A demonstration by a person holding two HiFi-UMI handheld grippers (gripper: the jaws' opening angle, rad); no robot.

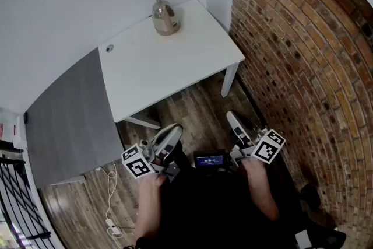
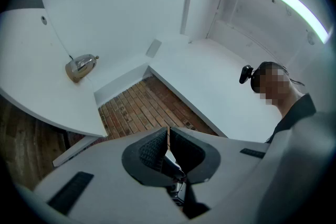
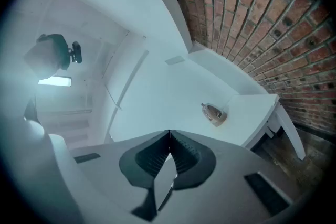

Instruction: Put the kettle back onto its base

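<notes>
Kettle [image 1: 165,17] stands upright on the white table [image 1: 169,67], at its far corner, near the white wall and just beside the brick wall [image 1: 303,67]. Glass-and-metal body with a small knob on the lid; whether a base sits beneath it cannot be made out at this size. Left gripper [image 1: 173,131] and right gripper [image 1: 235,122] are both held low over the wooden floor [image 1: 192,108], at the near edge of the table and well apart from the kettle. Left gripper view: ribbed pads meet tip to tip, jaws closed, nothing between them [image 2: 168,129]; kettle seen far off at left on the tabletop [image 2: 81,66]. Right gripper view: jaws likewise closed on nothing [image 3: 169,135]; kettle seen beyond them at right, near the table's corner [image 3: 213,114]. Marker cubes face up on both tools. A grey table [image 1: 70,119] adjoins the white one on the left. A white cable [image 1: 111,201] lies on the floor beneath it.
</notes>
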